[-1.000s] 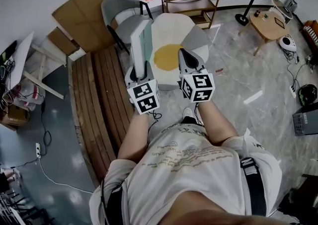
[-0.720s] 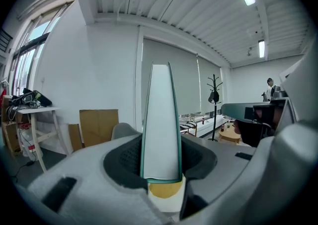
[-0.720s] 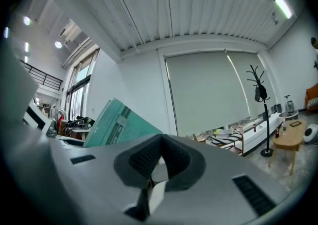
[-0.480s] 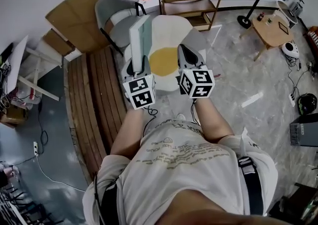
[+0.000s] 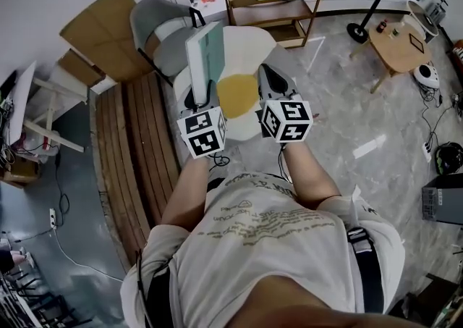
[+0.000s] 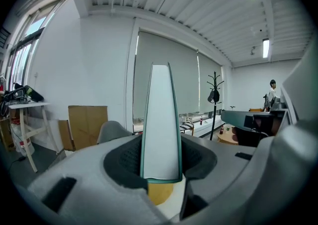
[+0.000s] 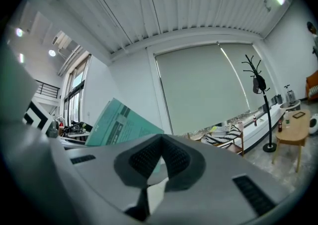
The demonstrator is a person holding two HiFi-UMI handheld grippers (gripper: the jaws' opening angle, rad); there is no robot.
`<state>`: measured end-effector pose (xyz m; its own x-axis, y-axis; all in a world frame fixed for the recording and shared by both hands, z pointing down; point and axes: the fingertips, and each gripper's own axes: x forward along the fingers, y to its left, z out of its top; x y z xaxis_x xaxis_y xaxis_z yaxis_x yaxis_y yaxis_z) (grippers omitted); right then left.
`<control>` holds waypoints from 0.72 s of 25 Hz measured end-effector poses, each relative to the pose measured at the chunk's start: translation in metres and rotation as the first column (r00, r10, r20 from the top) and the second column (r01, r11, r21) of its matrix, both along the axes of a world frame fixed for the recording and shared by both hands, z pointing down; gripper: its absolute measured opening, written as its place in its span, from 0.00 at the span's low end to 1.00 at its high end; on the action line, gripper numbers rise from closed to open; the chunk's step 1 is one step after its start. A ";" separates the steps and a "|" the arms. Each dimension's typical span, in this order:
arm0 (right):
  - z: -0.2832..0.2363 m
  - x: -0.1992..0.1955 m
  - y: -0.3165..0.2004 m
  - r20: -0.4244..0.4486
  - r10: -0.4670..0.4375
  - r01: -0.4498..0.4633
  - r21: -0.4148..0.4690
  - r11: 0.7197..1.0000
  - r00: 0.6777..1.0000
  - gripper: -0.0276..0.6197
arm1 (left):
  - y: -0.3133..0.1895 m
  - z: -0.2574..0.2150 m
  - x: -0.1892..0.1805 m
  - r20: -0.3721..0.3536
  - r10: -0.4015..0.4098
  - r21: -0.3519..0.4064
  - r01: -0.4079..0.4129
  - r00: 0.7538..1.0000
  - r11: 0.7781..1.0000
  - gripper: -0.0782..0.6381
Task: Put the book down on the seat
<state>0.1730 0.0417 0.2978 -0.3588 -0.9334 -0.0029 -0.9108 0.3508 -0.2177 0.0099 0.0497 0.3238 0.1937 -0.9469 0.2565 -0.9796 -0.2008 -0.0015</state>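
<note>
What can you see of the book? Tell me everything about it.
The book is thin, with a teal cover and pale page edges. It stands roughly upright. Its lower edge is clamped between the pads of the left gripper, and nothing else touches it. It hangs over the white seat with the yellow centre and seems not yet to rest on it. The print on the cover is too small to read.

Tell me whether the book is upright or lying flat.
Upright: the book stands on edge, its lower end clamped between the left gripper's fingers, not laid flat on the seat.
</note>
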 end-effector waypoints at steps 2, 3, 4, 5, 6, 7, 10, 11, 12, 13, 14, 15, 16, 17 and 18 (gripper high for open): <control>0.000 0.006 -0.005 0.002 -0.005 0.005 -0.004 1.000 1.000 0.08 | -0.004 0.000 0.008 -0.003 0.003 -0.007 -0.003 1.000 1.000 0.35; 0.000 0.008 -0.008 0.003 -0.008 0.008 -0.007 1.000 1.000 0.08 | -0.006 0.001 0.011 -0.003 0.005 -0.010 -0.005 1.000 1.000 0.35; 0.002 0.009 -0.010 0.003 -0.012 0.012 -0.010 1.000 1.000 0.08 | -0.009 0.002 0.014 -0.003 0.007 -0.013 -0.007 1.000 1.000 0.35; 0.003 0.008 -0.013 0.004 -0.015 0.015 -0.013 1.000 1.000 0.08 | -0.011 0.004 0.015 -0.003 0.008 -0.017 -0.008 1.000 1.000 0.35; 0.006 0.007 -0.015 0.004 -0.019 0.019 -0.016 1.000 1.000 0.08 | -0.013 0.005 0.015 -0.004 0.009 -0.022 -0.009 1.000 1.000 0.35; 0.008 0.006 -0.017 0.004 -0.022 0.022 -0.020 1.000 1.000 0.08 | -0.015 0.007 0.015 -0.006 0.009 -0.027 -0.009 1.000 1.000 0.35; 0.013 0.002 -0.025 0.006 -0.031 0.032 -0.038 0.999 0.999 0.08 | -0.021 0.013 0.013 -0.018 0.011 -0.042 -0.012 1.000 0.999 0.35; 0.015 0.001 -0.028 0.004 -0.035 0.035 -0.042 0.999 0.999 0.08 | -0.023 0.015 0.013 -0.024 0.014 -0.048 -0.015 1.000 0.999 0.35; 0.017 0.000 -0.030 0.001 -0.036 0.036 -0.044 0.998 0.999 0.08 | -0.026 0.017 0.012 -0.030 0.018 -0.053 -0.019 0.999 0.998 0.35; 0.018 0.000 -0.033 -0.002 -0.036 0.036 -0.045 0.998 0.999 0.08 | -0.029 0.019 0.012 -0.036 0.021 -0.056 -0.023 0.999 0.998 0.35; 0.018 -0.001 -0.037 -0.005 -0.034 0.034 -0.044 0.998 0.999 0.08 | -0.033 0.021 0.011 -0.041 0.023 -0.058 -0.026 0.999 0.998 0.35; 0.019 -0.002 -0.041 -0.008 -0.032 0.032 -0.043 0.999 0.999 0.08 | -0.038 0.022 0.010 -0.046 0.026 -0.057 -0.029 0.999 0.998 0.35; 0.020 -0.003 -0.046 -0.010 -0.029 0.028 -0.042 0.999 1.000 0.08 | -0.044 0.023 0.009 -0.049 0.030 -0.057 -0.033 0.998 0.998 0.35; 0.020 -0.004 -0.051 -0.009 -0.025 0.025 -0.042 0.999 1.000 0.08 | -0.049 0.023 0.008 -0.050 0.035 -0.056 -0.038 0.998 0.998 0.35; 0.021 -0.005 -0.057 -0.006 -0.022 0.022 -0.045 0.999 1.000 0.08 | -0.055 0.024 0.007 -0.050 0.040 -0.056 -0.043 0.998 0.997 0.35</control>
<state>0.1678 -0.0148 0.3191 -0.3790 -0.9245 0.0416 -0.9045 0.3606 -0.2279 0.0168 -0.0051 0.3481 0.2462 -0.9219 0.2992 -0.9690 -0.2399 0.0585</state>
